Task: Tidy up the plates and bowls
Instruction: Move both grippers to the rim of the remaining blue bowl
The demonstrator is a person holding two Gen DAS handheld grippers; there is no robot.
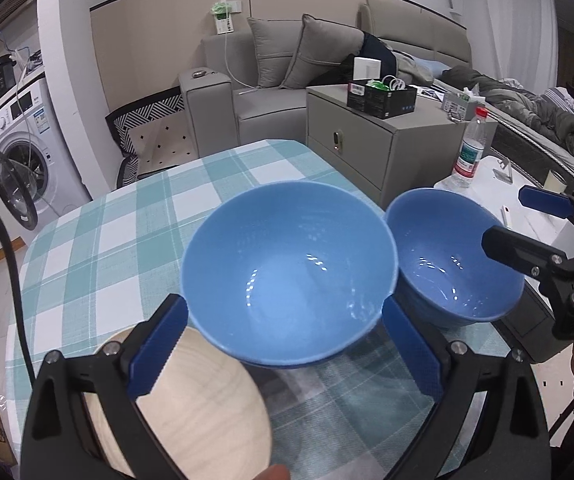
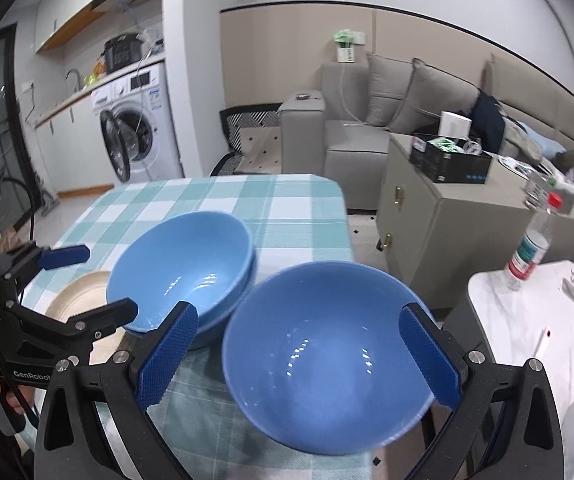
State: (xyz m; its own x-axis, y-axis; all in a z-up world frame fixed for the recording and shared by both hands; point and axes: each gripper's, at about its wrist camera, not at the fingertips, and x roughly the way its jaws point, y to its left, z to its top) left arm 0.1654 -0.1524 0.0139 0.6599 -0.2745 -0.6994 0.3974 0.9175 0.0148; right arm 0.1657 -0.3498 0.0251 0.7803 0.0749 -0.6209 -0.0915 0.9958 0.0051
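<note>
A large blue bowl [image 1: 289, 272] is nested in another blue one on the checked tablecloth [image 1: 127, 240]. My left gripper [image 1: 283, 308] stands open just behind it, with its blue fingers [image 1: 159, 348] either side of the near rim and not pressing on it. A second blue bowl [image 2: 327, 356] stands to its right by the table's edge. My right gripper [image 2: 299, 312] is open around it, with a gap at the left pad. A pale wooden plate [image 1: 199, 408] lies at the near left, partly under the left finger. Each view shows the other gripper at its side, open.
Past the table's right edge stand a grey cabinet [image 1: 367, 140] with a black box and a white side table [image 2: 527, 320] with a water bottle [image 2: 531, 244]. A grey sofa [image 1: 271, 92] is behind. A washing machine [image 1: 19, 160] with its door open is at the far left.
</note>
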